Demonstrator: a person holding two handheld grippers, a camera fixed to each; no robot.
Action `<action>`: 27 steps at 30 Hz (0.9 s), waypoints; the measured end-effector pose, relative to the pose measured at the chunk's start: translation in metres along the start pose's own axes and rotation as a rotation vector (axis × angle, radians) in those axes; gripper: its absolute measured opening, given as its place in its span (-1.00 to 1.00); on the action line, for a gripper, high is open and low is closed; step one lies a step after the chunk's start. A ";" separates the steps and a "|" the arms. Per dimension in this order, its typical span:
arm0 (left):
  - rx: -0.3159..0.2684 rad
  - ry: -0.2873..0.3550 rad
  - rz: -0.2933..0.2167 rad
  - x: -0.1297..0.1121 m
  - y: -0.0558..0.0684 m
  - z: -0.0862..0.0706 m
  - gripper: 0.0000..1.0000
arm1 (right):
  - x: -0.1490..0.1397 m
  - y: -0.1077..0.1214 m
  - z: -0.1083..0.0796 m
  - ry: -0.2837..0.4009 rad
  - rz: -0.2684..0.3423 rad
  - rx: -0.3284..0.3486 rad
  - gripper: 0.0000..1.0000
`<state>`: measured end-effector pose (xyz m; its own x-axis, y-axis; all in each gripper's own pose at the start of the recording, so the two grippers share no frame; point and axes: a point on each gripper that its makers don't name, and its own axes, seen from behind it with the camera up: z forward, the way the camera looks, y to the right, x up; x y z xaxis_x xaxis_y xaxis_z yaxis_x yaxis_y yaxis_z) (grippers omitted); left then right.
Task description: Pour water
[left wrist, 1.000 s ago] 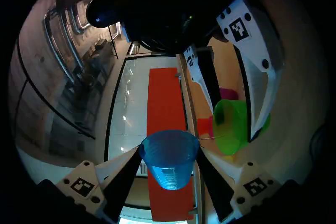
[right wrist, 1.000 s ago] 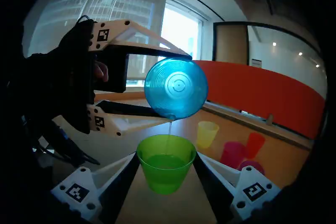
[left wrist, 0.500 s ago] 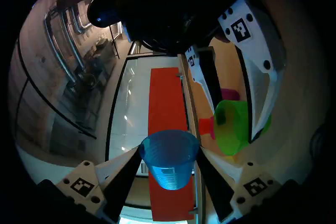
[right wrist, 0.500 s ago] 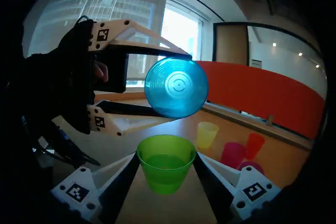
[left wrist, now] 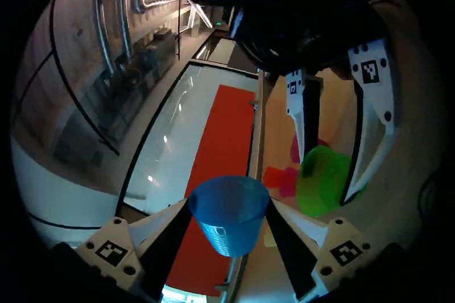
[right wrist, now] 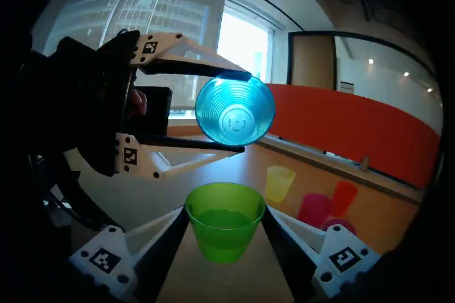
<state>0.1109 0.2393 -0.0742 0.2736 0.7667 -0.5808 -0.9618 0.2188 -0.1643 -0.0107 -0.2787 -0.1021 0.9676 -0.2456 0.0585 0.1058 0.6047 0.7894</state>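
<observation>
My left gripper [left wrist: 227,207] pinches the blue cup [right wrist: 234,111] between both fingers. It's tipped on its side, long axis near level, and I see it end-on from the right gripper view. It hangs just above the green cup [right wrist: 224,222], which my right gripper [right wrist: 226,213] clamps upright, part full. No stream runs between them, so I judge the pour spent; righting the blue cup falls to the left hand. The yellow cup [right wrist: 280,182], pink cup [right wrist: 314,207] and orange cup [right wrist: 344,194] stand apart on the table [right wrist: 369,220], clear of the path.
</observation>
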 end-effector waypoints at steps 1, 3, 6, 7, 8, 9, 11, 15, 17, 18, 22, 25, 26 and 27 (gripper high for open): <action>-0.002 -0.003 -0.028 -0.001 0.000 0.001 0.75 | 0.001 0.000 0.000 0.001 0.000 0.000 0.83; -0.007 -0.010 -0.090 -0.005 0.000 0.002 0.75 | 0.002 0.000 0.000 0.003 0.000 -0.001 0.83; -0.015 -0.024 -0.191 -0.011 0.001 0.005 0.75 | 0.004 0.001 -0.001 0.006 -0.001 -0.003 0.84; -0.014 -0.031 -0.223 -0.014 0.001 0.006 0.75 | 0.004 0.001 -0.001 0.007 -0.001 -0.003 0.84; -0.013 -0.038 -0.259 -0.017 0.000 0.006 0.75 | 0.004 0.001 -0.001 0.009 -0.002 -0.004 0.84; -0.013 -0.047 -0.290 -0.020 0.000 0.006 0.75 | 0.005 0.002 -0.001 0.009 -0.002 -0.005 0.84; -0.011 -0.067 -0.355 -0.026 0.001 0.006 0.75 | 0.005 0.004 -0.002 0.012 -0.001 -0.009 0.84; -0.016 -0.091 -0.482 -0.034 0.002 0.004 0.75 | 0.007 0.005 -0.002 0.016 0.004 -0.011 0.84; -0.024 -0.089 -0.549 -0.035 0.003 0.003 0.75 | 0.008 0.005 -0.002 0.018 0.004 -0.011 0.84; -0.028 -0.085 -0.581 -0.036 0.003 0.003 0.75 | 0.008 0.005 -0.002 0.018 0.004 -0.011 0.84; -0.041 -0.067 -0.712 -0.037 0.003 0.004 0.75 | 0.009 0.005 -0.002 0.021 0.005 -0.010 0.83; -0.051 -0.059 -0.798 -0.039 0.003 0.004 0.75 | 0.010 0.005 -0.002 0.023 0.006 -0.011 0.84; -0.057 -0.058 -0.827 -0.040 0.004 0.004 0.75 | 0.010 0.005 -0.002 0.023 0.006 -0.011 0.84; -0.063 -0.058 -0.853 -0.041 0.005 0.004 0.75 | 0.010 0.005 -0.002 0.024 0.007 -0.011 0.84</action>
<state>0.0950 0.2115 -0.0483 0.9015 0.3851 -0.1973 -0.4250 0.7018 -0.5718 -0.0001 -0.2772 -0.0990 0.9735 -0.2234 0.0491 0.1016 0.6149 0.7820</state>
